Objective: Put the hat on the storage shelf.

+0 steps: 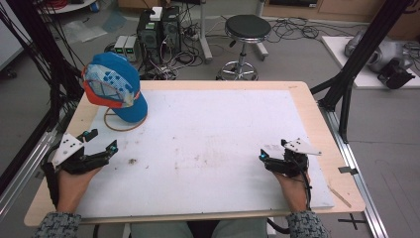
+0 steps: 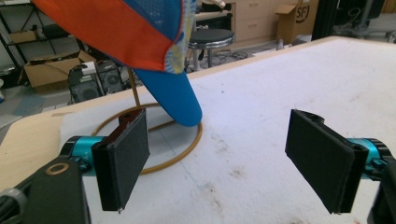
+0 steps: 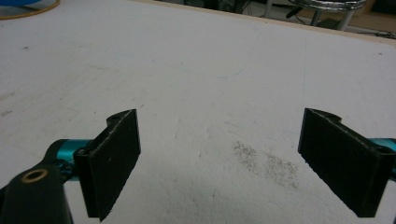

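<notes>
A blue cap [image 1: 115, 84] with an orange underside hangs on a thin wire stand whose ring base [image 1: 113, 126] lies at the far left of the white mat. My left gripper [image 1: 104, 139] rests low on the mat just in front of that ring, open, with nothing between its pads. In the left gripper view the cap [image 2: 135, 32] and its blue visor [image 2: 175, 100] hang just ahead, above the ring base [image 2: 189, 149], beyond my open left gripper [image 2: 217, 163]. My right gripper [image 1: 272, 149] sits at the mat's right side, open over bare mat [image 3: 219, 163].
A white mat [image 1: 213, 134] covers most of the wooden table [image 1: 317, 114]. Behind the table stand a black stool [image 1: 246, 29] and computer boxes [image 1: 158, 29] with cables. Black frame posts [image 1: 354, 64] rise at the right and left edges.
</notes>
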### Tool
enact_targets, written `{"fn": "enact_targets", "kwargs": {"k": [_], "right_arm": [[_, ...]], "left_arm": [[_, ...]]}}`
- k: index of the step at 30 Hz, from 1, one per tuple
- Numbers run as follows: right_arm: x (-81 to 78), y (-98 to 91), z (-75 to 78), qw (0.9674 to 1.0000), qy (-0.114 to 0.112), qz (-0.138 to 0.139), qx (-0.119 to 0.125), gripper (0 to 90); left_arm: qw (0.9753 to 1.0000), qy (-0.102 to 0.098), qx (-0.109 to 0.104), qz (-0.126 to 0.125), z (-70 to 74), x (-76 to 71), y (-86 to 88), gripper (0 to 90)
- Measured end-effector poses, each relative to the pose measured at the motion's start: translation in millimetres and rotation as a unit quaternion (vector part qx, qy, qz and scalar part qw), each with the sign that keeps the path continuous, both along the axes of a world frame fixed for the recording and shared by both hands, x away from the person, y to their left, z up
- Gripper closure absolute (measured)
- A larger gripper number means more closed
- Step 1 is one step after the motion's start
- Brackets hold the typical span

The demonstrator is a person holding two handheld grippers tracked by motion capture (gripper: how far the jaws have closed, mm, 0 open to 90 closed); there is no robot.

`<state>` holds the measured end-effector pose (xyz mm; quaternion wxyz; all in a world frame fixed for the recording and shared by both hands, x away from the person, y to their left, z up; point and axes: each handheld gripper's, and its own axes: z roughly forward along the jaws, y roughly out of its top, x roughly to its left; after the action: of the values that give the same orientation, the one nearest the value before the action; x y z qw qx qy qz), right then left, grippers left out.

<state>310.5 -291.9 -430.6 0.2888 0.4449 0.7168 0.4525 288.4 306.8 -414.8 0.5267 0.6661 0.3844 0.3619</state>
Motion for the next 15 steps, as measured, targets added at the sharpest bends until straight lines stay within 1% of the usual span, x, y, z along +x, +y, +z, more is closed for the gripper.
{"fn": "enact_targets", "kwargs": {"k": [5, 8, 15], "right_arm": [[0.5, -0.5, -0.5, 1.0000, 0.001, -0.001, -0.001, 12.2], [0.9, -0.5, -0.6, 1.0000, 0.002, 0.001, -0.002, 12.2], [0.0, -0.3, -0.2, 1.0000, 0.001, -0.001, -0.002, 12.2]], "left_arm": [[0.9999, 0.014, -0.001, 0.001, -10.2, -0.3, -1.0, 22.0], [0.9999, 0.016, 0.001, 0.000, -13.2, -1.0, -1.9, 22.0], [0.9999, 0.017, 0.001, -0.001, -15.0, -0.9, -2.2, 22.0]]}}
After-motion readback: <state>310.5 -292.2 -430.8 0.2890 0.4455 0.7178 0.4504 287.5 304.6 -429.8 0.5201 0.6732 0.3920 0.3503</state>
